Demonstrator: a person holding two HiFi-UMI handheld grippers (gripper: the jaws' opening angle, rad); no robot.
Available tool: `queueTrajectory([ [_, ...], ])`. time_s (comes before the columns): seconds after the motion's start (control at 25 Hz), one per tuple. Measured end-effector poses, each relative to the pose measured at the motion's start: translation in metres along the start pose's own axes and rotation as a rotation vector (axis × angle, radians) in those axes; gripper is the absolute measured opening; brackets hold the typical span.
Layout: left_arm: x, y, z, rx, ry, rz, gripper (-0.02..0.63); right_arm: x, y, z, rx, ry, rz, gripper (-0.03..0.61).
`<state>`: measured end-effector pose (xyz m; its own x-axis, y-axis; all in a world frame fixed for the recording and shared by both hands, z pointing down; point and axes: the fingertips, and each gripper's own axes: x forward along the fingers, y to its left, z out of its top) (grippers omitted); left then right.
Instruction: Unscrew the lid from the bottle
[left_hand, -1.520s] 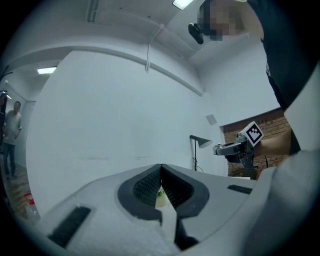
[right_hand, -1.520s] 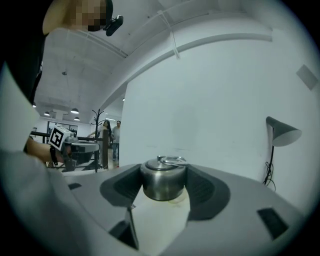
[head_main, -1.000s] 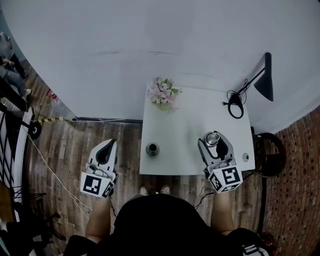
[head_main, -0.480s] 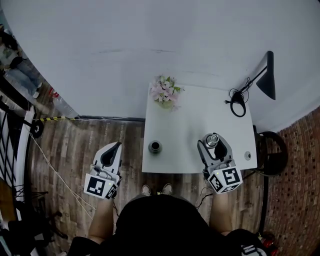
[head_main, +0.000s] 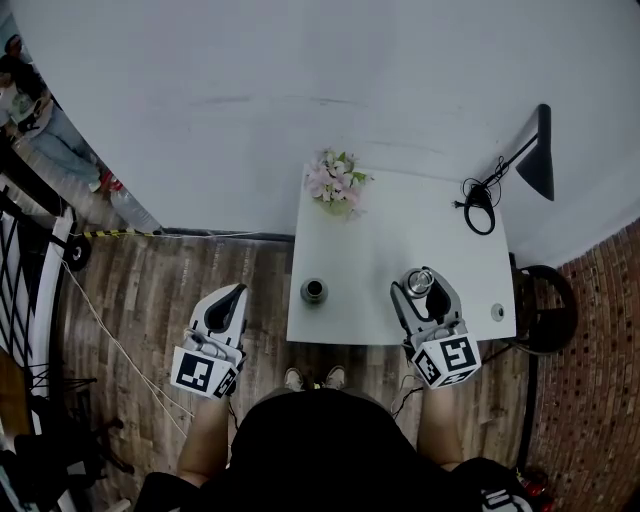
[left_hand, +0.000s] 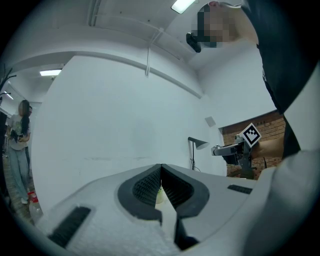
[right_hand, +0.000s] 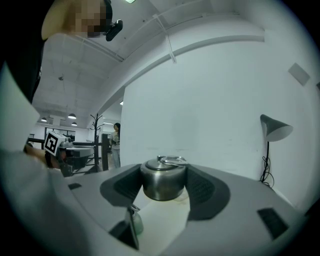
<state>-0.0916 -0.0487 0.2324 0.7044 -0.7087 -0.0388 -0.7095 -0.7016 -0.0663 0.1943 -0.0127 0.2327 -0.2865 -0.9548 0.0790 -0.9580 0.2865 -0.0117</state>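
A small dark bottle (head_main: 314, 290) stands open-topped near the front left edge of the white table (head_main: 380, 240). Its steel lid (head_main: 420, 280), with a ring handle on top, sits between the jaws of my right gripper (head_main: 422, 285) over the table's front right part. In the right gripper view both pads press on the lid (right_hand: 162, 181), so the right gripper (right_hand: 162, 172) is shut on it. My left gripper (head_main: 232, 293) hangs over the wooden floor left of the table, shut and empty. The left gripper view shows its jaws (left_hand: 160, 172) closed together.
A vase of pink flowers (head_main: 334, 183) stands at the table's back left corner. A coiled black cable (head_main: 479, 215) and a black lamp (head_main: 535, 155) are at the back right. A small round knob (head_main: 497, 312) lies near the front right edge. A person (head_main: 40, 115) stands far left.
The head view has drifted slightly. Both grippers, the lid and the bottle keep their places relative to each other. The person at far left has shifted.
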Motion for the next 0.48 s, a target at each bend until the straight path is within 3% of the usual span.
queueTrajectory([
  [0.48, -0.0058, -0.0036, -0.0017, -0.004, 0.001, 0.008, 0.021, 0.0016, 0.0061, -0.0023, -0.027, 0.007, 0.015, 0.268],
])
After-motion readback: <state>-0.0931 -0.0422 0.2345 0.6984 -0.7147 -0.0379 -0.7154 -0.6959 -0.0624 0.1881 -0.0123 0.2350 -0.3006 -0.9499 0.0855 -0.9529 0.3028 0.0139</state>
